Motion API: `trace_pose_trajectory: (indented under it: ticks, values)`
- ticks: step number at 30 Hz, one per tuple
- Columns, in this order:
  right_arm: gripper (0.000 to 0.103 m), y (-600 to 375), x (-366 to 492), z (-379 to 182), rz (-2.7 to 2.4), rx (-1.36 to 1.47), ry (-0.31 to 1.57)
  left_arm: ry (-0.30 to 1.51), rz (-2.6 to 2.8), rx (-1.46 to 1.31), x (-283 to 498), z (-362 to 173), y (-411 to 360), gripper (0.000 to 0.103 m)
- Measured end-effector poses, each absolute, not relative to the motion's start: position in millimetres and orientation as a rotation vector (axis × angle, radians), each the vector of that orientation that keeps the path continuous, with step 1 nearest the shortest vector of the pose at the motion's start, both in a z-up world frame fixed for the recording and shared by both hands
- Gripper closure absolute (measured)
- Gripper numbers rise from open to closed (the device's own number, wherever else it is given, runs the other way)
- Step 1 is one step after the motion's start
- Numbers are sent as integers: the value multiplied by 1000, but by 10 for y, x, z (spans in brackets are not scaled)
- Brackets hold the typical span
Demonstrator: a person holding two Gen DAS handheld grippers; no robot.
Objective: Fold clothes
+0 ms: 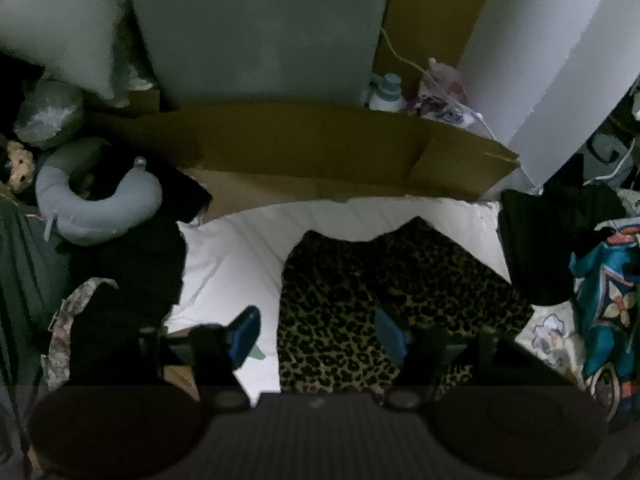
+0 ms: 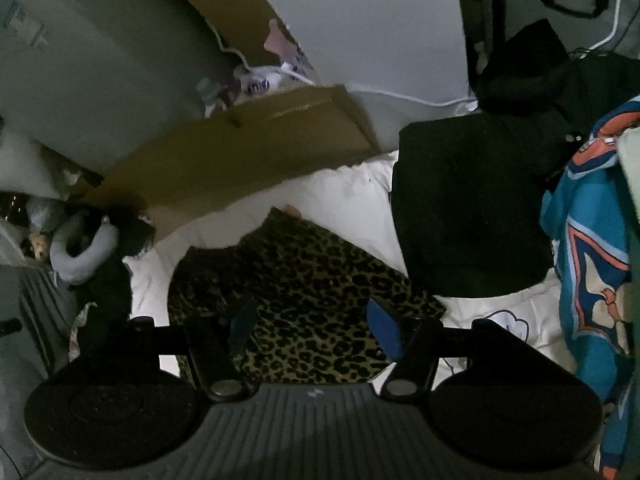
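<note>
Left wrist view, leopard-print garment (image 1: 360, 304) lying lengthwise away from camera, both jaws open, empty.

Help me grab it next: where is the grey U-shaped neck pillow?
The grey U-shaped neck pillow lies at the left edge in both wrist views, on dark clothes beside a small plush toy, left of the white bedding.
</note>
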State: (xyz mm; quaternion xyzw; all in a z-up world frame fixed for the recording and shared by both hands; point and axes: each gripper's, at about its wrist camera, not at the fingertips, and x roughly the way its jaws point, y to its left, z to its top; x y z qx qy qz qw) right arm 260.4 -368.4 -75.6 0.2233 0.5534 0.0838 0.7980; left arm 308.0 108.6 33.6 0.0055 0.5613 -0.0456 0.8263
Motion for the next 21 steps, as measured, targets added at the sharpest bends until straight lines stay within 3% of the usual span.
trace_pose_trajectory:
  ticks: [8, 21]
  values:
    - [35, -3542, 2540, -455, 162, 498, 1147, 1155, -96, -27, 2977, 345, 1307, 35]
    - [35, -2983, 2217, -825, 133, 571, 1108, 1134, -87, -111, 2627, -190, 1619, 35]
